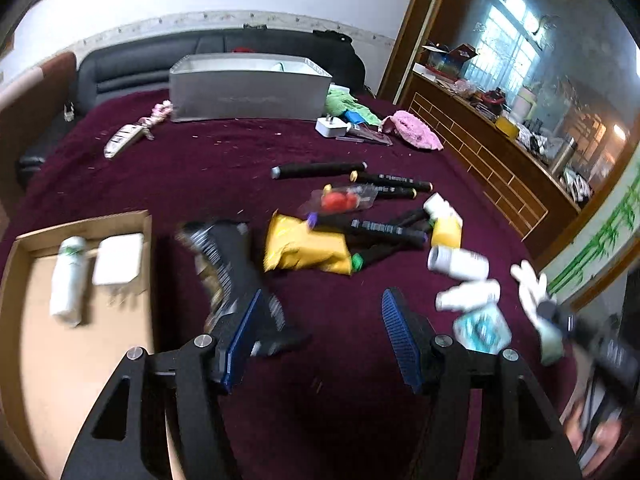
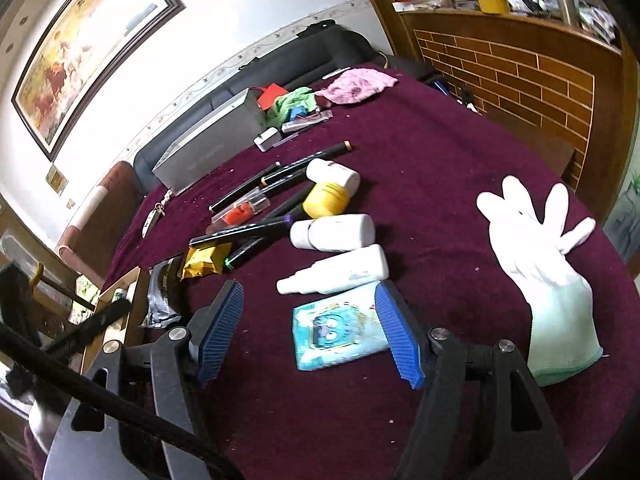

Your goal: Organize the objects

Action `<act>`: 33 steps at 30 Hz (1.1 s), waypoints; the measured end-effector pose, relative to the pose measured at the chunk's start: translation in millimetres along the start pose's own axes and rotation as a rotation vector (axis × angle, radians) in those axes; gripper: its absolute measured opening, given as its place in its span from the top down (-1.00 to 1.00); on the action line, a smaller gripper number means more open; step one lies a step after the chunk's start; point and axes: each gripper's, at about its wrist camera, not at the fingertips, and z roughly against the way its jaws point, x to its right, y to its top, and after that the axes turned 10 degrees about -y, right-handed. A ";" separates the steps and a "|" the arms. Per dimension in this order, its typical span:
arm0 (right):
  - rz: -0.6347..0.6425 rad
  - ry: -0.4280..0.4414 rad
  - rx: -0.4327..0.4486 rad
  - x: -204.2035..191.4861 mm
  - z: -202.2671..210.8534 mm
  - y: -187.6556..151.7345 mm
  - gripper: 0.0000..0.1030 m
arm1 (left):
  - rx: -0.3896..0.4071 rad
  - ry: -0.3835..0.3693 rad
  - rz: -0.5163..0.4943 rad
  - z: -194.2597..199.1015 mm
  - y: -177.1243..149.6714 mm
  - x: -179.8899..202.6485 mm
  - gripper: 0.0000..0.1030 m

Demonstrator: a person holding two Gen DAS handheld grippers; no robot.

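Observation:
My left gripper (image 1: 320, 332) is open above the maroon tablecloth (image 1: 200, 168); a black packet (image 1: 236, 276) lies blurred by its left finger. A cardboard box (image 1: 80, 224) at the left holds a white-green bottle (image 1: 68, 280) and a white block (image 1: 118, 258). A yellow pouch (image 1: 300, 246), black markers (image 1: 384, 228), a yellow jar (image 1: 446, 232) and white bottles (image 1: 460, 262) lie ahead. My right gripper (image 2: 310, 332) is open over a light blue tissue pack (image 2: 340, 332). A white spray bottle (image 2: 336, 272) and white bottle (image 2: 332, 232) lie just beyond.
A grey bin (image 1: 250, 86) stands at the back, with a white charger (image 1: 330, 126), green cloth (image 1: 344, 104) and pink cloth (image 1: 416, 130) near it. A white glove (image 2: 540, 248) lies right. A wooden counter (image 2: 520, 72) borders the table's right side.

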 end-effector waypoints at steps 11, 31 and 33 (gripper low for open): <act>-0.042 0.062 -0.017 20.9 -14.7 -0.6 -0.32 | -0.127 0.011 0.095 -110.3 67.9 -19.1 -0.06; -0.068 0.097 -0.013 30.4 -33.9 -6.5 -0.31 | -0.260 -0.077 -0.108 -60.8 5.9 31.6 -0.06; -0.070 0.094 -0.014 32.2 -35.7 -7.7 -0.31 | -0.228 -0.064 -0.046 -55.5 3.7 18.5 -0.06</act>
